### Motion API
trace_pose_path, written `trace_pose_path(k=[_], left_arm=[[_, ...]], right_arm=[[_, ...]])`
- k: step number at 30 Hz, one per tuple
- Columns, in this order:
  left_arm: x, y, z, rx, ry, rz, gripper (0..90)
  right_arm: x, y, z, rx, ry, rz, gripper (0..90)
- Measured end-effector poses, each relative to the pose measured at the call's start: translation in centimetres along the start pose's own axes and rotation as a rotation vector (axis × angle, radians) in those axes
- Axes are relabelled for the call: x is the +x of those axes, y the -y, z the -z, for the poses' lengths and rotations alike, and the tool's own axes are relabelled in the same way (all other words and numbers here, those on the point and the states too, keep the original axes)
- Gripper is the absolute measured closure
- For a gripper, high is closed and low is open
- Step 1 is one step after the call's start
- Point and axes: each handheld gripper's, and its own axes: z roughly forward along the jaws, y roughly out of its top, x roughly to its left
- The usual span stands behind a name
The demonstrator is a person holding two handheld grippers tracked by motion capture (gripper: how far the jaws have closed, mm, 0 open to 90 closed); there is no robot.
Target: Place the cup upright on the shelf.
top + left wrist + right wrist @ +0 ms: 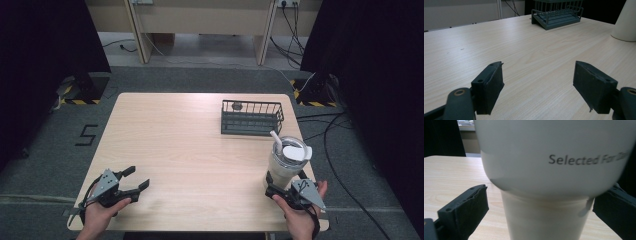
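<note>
A: Wooden table (190,150), near right corner: right gripper (540,212) jaws spread around tumbler (286,167) base, not touching yet.

B: Left gripper (537,85)?

A: Released, idle over bare wood. Close low on the narrow base, squarely, keep it upright; wire rack (251,117) sits behind.

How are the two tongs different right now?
The left tongs sit over bare table with nothing between their jaws; the right tongs have the narrow base of the white cup between theirs. The left tongs lie at the table's near left corner, the right tongs at its near right edge. The left tongs' jaws gape wide over wood, the right tongs' jaws flank the cup. Both are black, hand-held and open.
</note>
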Motion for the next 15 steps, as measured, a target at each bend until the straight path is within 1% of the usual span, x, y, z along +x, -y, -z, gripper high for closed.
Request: trace_pose_path(k=[6, 10, 15], left_arm=[[0.0, 0.0, 0.0, 0.002, 0.001, -0.001, 23.3], [0.0, 0.0, 0.0, 0.002, 0.001, -0.001, 23.3], [0.0, 0.0, 0.0, 0.003, 0.002, -0.001, 23.3]], right_arm=[[-0.1, 0.2, -1.2, 0.003, 0.007, 0.006, 0.3], [-0.1, 0.2, -1.7, 0.003, 0.009, 0.009, 0.6], [-0.3, 0.3, -2.1, -0.017, 0.021, -0.011, 6.8]])
